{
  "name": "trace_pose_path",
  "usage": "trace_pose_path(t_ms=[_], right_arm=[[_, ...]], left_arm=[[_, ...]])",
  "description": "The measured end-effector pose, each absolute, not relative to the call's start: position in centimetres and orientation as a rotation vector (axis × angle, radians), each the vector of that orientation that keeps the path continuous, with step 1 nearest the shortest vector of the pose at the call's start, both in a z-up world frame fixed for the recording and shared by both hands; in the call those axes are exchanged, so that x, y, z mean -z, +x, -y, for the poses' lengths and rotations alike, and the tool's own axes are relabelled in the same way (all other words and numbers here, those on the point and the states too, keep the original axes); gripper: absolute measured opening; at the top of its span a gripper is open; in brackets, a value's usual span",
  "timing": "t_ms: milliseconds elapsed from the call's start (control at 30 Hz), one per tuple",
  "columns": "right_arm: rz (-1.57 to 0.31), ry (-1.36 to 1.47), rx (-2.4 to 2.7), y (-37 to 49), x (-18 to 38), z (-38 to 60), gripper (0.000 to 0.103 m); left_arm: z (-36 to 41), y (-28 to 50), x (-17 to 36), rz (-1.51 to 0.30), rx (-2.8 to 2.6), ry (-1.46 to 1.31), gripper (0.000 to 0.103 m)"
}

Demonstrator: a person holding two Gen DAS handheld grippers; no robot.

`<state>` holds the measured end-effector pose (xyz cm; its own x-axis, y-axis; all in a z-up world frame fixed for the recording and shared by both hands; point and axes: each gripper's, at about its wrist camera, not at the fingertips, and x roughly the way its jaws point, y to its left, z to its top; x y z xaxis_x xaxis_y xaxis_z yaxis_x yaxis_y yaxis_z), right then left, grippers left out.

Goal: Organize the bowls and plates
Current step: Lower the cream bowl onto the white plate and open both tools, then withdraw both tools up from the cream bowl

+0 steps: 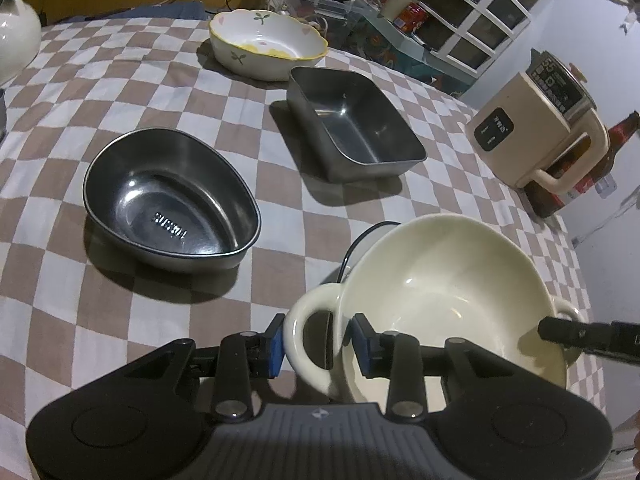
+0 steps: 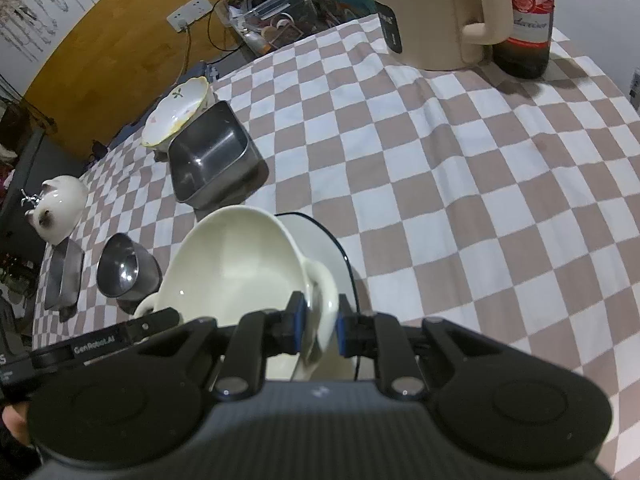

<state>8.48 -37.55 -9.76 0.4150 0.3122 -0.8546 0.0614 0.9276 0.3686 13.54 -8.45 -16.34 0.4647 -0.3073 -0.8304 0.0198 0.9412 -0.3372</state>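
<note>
A cream two-handled bowl (image 1: 448, 280) is held between both grippers above a white plate with a dark rim (image 2: 320, 240). My left gripper (image 1: 320, 344) is shut on the bowl's left handle (image 1: 300, 328). My right gripper (image 2: 320, 330) is shut on the other handle (image 2: 322, 300); its tip shows in the left wrist view (image 1: 560, 330). An oval steel bowl (image 1: 168, 200), a rectangular steel dish (image 1: 352, 124) and a floral ceramic bowl (image 1: 268, 42) sit on the checkered cloth (image 1: 120, 92) beyond.
A beige kettle (image 1: 540, 128) and a beer bottle (image 2: 528, 16) stand at the table's right edge. A white cat-shaped pot (image 2: 60, 204) and a flat steel tray (image 2: 64, 276) sit at the left. Clutter and drawers lie behind the table.
</note>
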Motion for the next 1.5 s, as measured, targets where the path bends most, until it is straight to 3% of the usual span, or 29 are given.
trace_pose_path(t_ms=[567,1033,1100,1167,1200,1267,1367,1500], right_arm=[[-1.174,0.361,-0.148,9.2,11.9,38.2,0.025],[-1.168,0.447,-0.183,9.1,12.9,38.9,0.025],[-1.170,0.424,-0.176,9.1,12.8,38.6,0.027],[-1.166,0.405,-0.167,9.0,12.8,38.4,0.032],[-1.162,0.401,-0.169,8.9,12.8,38.3,0.033],[-1.172,0.394,-0.167,8.7,13.0,38.3,0.047],[-1.187,0.380,-0.154,8.3,13.3,38.2,0.060],[-1.184,0.383,-0.145,7.6,13.3,38.3,0.072]], left_arm=[[8.6,13.2,15.8,-1.063,0.209,-0.283,0.045],[8.3,12.8,15.7,-1.080,0.184,-0.283,0.050],[8.2,12.8,15.6,-1.090,0.180,-0.279,0.061],[8.0,12.5,15.7,-1.090,0.195,-0.306,0.086],[7.9,12.3,15.7,-1.088,0.203,-0.319,0.089],[8.0,12.0,15.5,-1.086,0.214,-0.327,0.094],[8.1,11.7,15.4,-1.088,0.219,-0.315,0.101],[8.3,11.4,15.3,-1.090,0.228,-0.309,0.103]])
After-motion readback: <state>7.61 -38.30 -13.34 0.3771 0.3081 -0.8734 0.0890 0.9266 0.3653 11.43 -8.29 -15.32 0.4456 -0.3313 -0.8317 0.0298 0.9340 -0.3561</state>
